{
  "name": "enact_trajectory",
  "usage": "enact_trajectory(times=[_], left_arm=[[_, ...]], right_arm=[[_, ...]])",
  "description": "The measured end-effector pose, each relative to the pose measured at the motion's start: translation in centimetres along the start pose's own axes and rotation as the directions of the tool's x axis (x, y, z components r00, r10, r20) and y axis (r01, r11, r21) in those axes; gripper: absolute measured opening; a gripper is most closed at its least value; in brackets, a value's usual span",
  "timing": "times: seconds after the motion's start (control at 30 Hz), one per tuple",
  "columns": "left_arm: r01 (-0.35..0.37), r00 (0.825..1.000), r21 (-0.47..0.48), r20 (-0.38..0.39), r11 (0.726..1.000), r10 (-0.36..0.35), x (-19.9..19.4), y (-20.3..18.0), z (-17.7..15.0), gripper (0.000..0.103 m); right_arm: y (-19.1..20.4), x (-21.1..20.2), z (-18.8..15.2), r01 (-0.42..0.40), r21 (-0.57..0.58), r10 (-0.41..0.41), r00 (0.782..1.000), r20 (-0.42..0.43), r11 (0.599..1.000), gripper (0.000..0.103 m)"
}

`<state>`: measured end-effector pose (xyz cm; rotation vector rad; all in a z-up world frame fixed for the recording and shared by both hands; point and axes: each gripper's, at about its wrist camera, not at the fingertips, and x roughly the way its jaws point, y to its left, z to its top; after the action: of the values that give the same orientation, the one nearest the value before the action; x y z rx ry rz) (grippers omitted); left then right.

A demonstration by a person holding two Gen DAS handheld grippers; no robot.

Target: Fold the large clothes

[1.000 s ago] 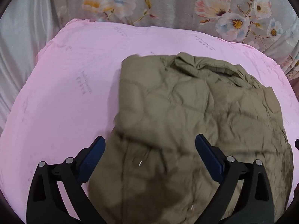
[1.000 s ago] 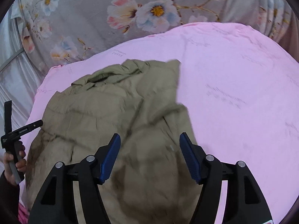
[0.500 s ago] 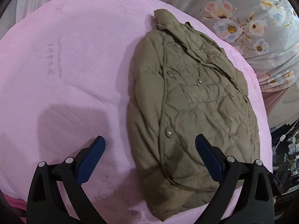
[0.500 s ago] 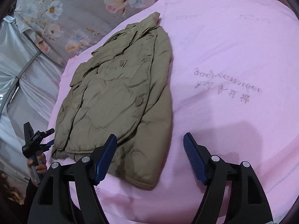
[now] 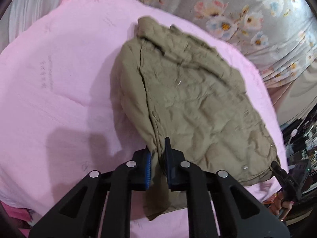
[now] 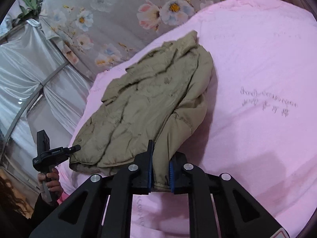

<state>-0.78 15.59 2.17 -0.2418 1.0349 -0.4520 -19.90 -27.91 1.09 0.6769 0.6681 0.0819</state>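
Grippers (image 5: 157, 159) (image 6: 160, 170), earlier open, now clamping jacket (image 5: 190, 103) hem.

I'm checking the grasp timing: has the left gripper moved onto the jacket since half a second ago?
Yes. The left gripper has closed in from the pink sheet onto the jacket edge, now shut on it.

A pink sheet (image 6: 257, 59) with faint writing is spread over the bed. Behind it a grey flowered curtain (image 6: 111, 15) is hung, and shiny white drapes (image 6: 23, 75) are gathered off to one side.
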Motion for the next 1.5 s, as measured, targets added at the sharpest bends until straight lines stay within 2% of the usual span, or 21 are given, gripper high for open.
enact_trajectory(times=[0.13, 0.27, 0.33, 0.43, 0.5, 0.6, 0.67, 0.7, 0.77, 0.87, 0.93, 0.97, 1.03, 1.07, 1.1, 1.17, 1.23, 1.27, 1.37, 1.47, 1.5], left_arm=[[0.073, 0.990, 0.017, 0.122, 0.997, -0.074, -6.7, -1.2, 0.5, 0.006], [0.111, 0.958, 0.056, 0.260, 0.992, -0.122, -13.2, -2.9, 1.9, 0.006], [0.106, 0.942, 0.083, 0.311, 0.991, -0.127, -15.1, -3.9, 3.2, 0.006], [0.093, 0.932, 0.129, 0.339, 0.987, -0.131, -15.4, -5.9, 6.2, 0.006], [0.020, 0.929, 0.168, 0.361, 0.986, -0.081, -14.1, -7.2, 8.9, 0.005], [-0.168, 0.907, 0.186, 0.413, 0.968, 0.079, -10.6, -8.7, 13.4, 0.000], [-0.214, 0.915, 0.193, 0.383, 0.958, 0.128, -7.2, -8.4, 16.3, 0.000], [-0.259, 0.911, 0.176, 0.371, 0.950, 0.180, -4.9, -8.1, 17.7, 0.000], [-0.283, 0.926, 0.154, 0.301, 0.947, 0.227, -0.3, -6.9, 19.7, 0.000], [-0.187, 0.968, 0.108, 0.189, 0.976, 0.164, 2.5, -5.0, 20.3, 0.000], [-0.181, 0.969, 0.113, 0.188, 0.977, 0.157, 2.6, -4.6, 19.9, 0.001], [-0.186, 0.970, 0.117, 0.183, 0.975, 0.163, 2.8, -4.4, 19.8, 0.007], [-0.180, 0.975, 0.120, 0.154, 0.976, 0.160, 3.5, -3.8, 19.8, 0.041], [-0.172, 0.977, 0.112, 0.146, 0.979, 0.155, 4.0, -3.3, 19.8, 0.065], [-0.174, 0.977, 0.109, 0.142, 0.979, 0.158, 4.4, -3.2, 19.6, 0.074], [-0.186, 0.979, 0.116, 0.110, 0.976, 0.174, 5.8, -2.9, 19.5, 0.076], [-0.156, 0.987, 0.113, 0.043, 0.981, 0.152, 7.9, -2.0, 19.7, 0.083], [-0.135, 0.991, 0.096, 0.005, 0.986, 0.136, 9.2, -1.3, 19.9, 0.085], [-0.101, 0.992, 0.075, -0.063, 0.992, 0.105, 12.0, -0.3, 20.4, 0.085], [-0.055, 0.993, 0.078, -0.103, 0.995, 0.062, 13.8, -0.2, 20.5, 0.084], [-0.041, 0.993, 0.081, -0.108, 0.996, 0.050, 14.1, -0.3, 20.4, 0.075]], right_arm=[[3.6, -5.3, 2.0, -0.089, -0.110, 0.102, 0.988, 0.117, 0.990, 0.009], [7.3, -10.1, 4.2, -0.143, -0.210, 0.191, 0.955, 0.226, 0.967, 0.009], [8.3, -11.5, 6.0, -0.147, -0.222, 0.208, 0.936, 0.285, 0.964, 0.009], [8.5, -11.8, 9.4, -0.145, -0.202, 0.208, 0.917, 0.340, 0.969, 0.009], [8.2, -10.0, 12.4, -0.142, -0.168, 0.195, 0.911, 0.362, 0.975, 0.009], [7.4, -5.5, 15.9, -0.071, -0.108, 0.106, 0.922, 0.373, 0.992, 0.009], [6.2, -1.5, 17.7, -0.038, -0.044, 0.052, 0.934, 0.355, 0.998, 0.009], [5.8, 0.4, 18.3, -0.021, -0.022, 0.028, 0.939, 0.343, 1.000, 0.009], [4.7, 4.4, 19.1, 0.033, 0.026, -0.040, 0.946, 0.320, 0.999, 0.009], [3.1, 8.5, 20.2, 0.090, 0.063, -0.104, 0.955, 0.278, 0.994, 0.009], [2.0, 10.4, 20.9, 0.135, 0.063, -0.147, 0.956, 0.252, 0.989, 0.009], [1.5, 11.3, 21.1, 0.161, 0.066, -0.172, 0.956, 0.237, 0.985, 0.009], [0.3, 13.0, 21.3, 0.196, 0.062, -0.204, 0.958, 0.202, 0.979, 0.009], [-0.3, 13.8, 21.3, 0.202, 0.065, -0.211, 0.960, 0.183, 0.977, 0.009], [-0.9, 14.7, 21.3, 0.208, 0.072, -0.217, 0.964, 0.154, 0.975, 0.009], [-1.8, 15.7, 21.1, 0.206, 0.098, -0.217, 0.970, 0.112, 0.974, 0.011], [-2.1, 15.3, 20.9, 0.178, 0.125, -0.192, 0.975, 0.111, 0.976, 0.014], [-2.0, 14.7, 20.7, 0.163, 0.124, -0.177, 0.978, 0.114, 0.979, 0.020], [-1.4, 11.7, 20.4, 0.128, 0.125, -0.148, 0.976, 0.159, 0.984, 0.059], [-0.4, 8.0, 20.3, 0.104, 0.092, -0.123, 0.966, 0.228, 0.990, 0.065], [0.0, 7.3, 20.2, 0.120, 0.067, -0.133, 0.962, 0.236, 0.990, 0.069]])
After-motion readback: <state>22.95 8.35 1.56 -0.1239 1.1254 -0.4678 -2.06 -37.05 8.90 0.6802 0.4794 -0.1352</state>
